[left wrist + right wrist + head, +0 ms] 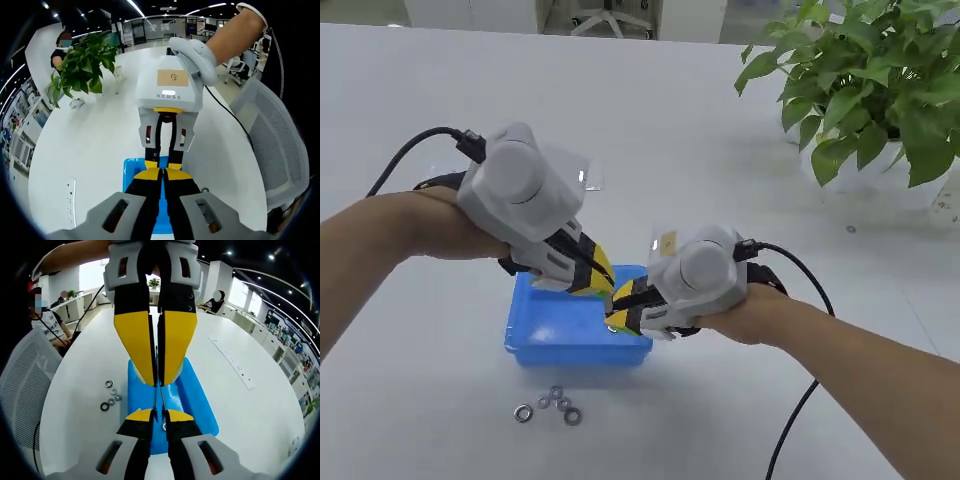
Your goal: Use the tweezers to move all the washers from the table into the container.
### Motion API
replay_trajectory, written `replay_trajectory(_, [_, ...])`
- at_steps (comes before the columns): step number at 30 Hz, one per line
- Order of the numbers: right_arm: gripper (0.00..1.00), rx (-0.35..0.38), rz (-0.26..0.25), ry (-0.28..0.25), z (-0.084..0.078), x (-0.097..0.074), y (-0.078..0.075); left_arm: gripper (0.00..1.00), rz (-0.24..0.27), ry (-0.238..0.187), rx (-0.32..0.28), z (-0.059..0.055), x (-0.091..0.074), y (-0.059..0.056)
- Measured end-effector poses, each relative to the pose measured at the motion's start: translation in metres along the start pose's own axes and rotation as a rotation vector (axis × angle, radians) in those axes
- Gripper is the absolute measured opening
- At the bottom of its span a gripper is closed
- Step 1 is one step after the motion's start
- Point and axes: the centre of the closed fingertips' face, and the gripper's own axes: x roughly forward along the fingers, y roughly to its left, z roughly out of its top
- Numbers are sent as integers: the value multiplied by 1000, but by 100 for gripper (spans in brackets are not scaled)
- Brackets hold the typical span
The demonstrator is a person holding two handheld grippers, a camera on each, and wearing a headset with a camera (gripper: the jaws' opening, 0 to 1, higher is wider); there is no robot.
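Lettering "XENSE" marks the right hand-held gripper [162, 166] over the blue container [131, 175].

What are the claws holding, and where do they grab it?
Thin tweezers, it seems, over the blue container: the left claw pinches one end, the right claw the other.

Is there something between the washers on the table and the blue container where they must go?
Nothing visible does. The washers lie on the bare table, close to the near wall of the container; only open tabletop separates them.
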Motion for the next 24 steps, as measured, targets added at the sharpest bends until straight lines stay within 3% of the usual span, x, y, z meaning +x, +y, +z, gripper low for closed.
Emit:
replay_trajectory(9, [11, -20, -14, -14, 17, -9, 8, 5, 16, 6, 12, 7, -17, -10])
replay_trajectory(24, [11, -33, -12, -40, 36, -10, 34, 5, 24, 29, 16, 8, -34, -35])
